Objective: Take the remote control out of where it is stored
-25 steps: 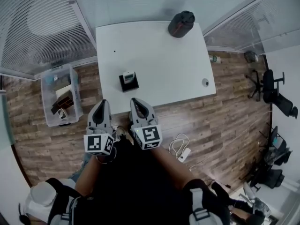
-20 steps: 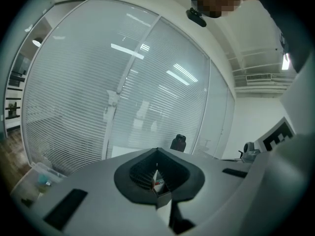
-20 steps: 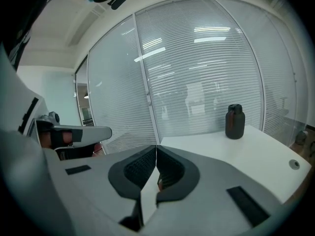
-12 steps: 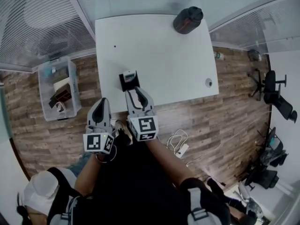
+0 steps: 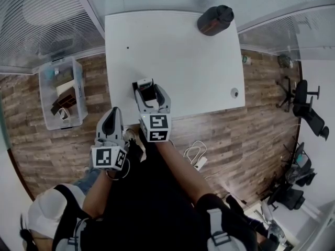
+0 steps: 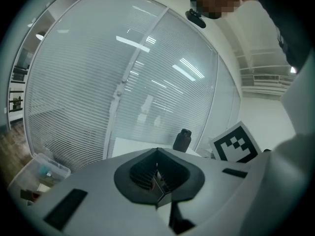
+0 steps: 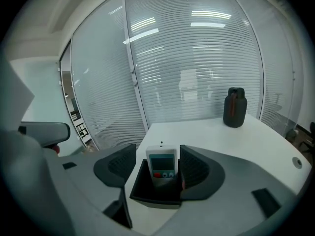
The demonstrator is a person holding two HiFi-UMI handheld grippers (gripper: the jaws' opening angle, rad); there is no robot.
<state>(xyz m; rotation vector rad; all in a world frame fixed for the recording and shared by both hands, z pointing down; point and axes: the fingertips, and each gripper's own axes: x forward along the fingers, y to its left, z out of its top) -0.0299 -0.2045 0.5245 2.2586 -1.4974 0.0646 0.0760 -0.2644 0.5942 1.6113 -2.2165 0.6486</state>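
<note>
A white remote control (image 7: 162, 165) with a small screen stands upright in a black open holder (image 7: 153, 194) near the front edge of the white table (image 5: 172, 61). My right gripper (image 5: 150, 92) reaches over that edge. Its jaws have just been opening and now stand open, one on each side of the remote (image 5: 143, 84) and holder (image 5: 148, 95), with the pads not pressing on either. My left gripper (image 5: 112, 113) hangs shut and empty over the wooden floor, left of the right one and short of the table. In the left gripper view its fingertips (image 6: 157, 175) meet.
A dark cylindrical flask (image 5: 214, 20) stands at the table's far right corner. A clear plastic bin (image 5: 57, 95) of odds and ends sits on the floor to the left. A white cable and adapter (image 5: 196, 157) lie by my feet. Blinded glass walls stand behind the table, with office chairs (image 5: 306, 106) at the right.
My right gripper has moved forward over the table edge to the holder, and its jaws have gone from shut to open. The left gripper has barely shifted.
</note>
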